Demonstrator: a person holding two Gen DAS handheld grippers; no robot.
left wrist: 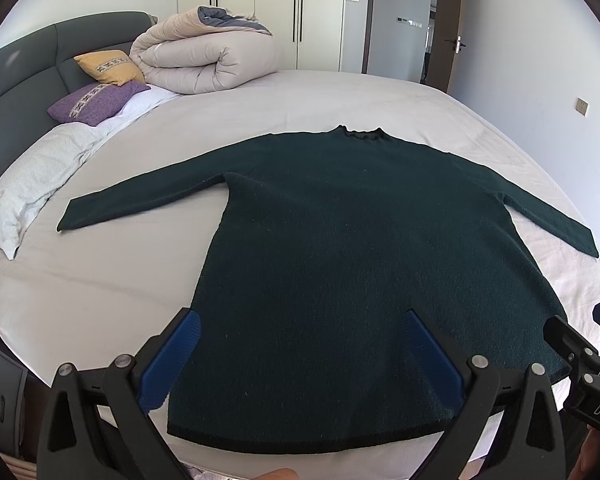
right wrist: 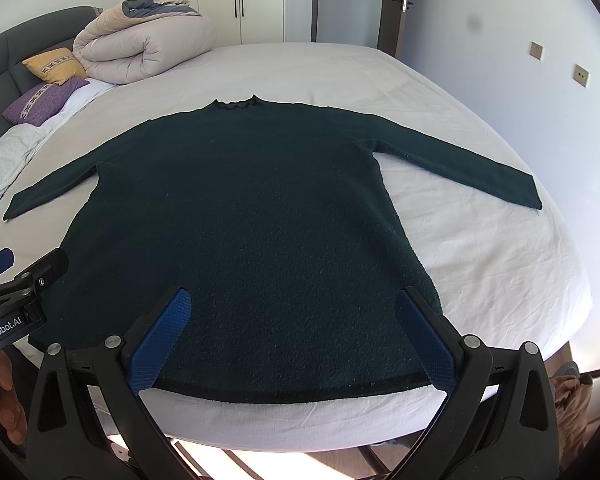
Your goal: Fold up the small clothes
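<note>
Hovering side by side over the near hem of a dark green knitted long-sleeved sweater [left wrist: 340, 240], lying flat with sleeves outstretched on a white-sheeted bed [left wrist: 100, 280]: left gripper [left wrist: 300, 356] and right gripper [right wrist: 292, 336], blue-padded jaws spread wide, gripping nothing, pointing toward the collar. Showing at frame edge, fingers of a hand [right wrist: 4, 392].

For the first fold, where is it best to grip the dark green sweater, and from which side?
The sweater lies flat on the bed, collar far, hem near, sleeves spread. Likely best: pinch the right sleeve near its cuff with the right hand-held gripper, coming from the outer side, since that loose edge lifts easily. The left hand-held gripper takes the left sleeve likewise.
</note>
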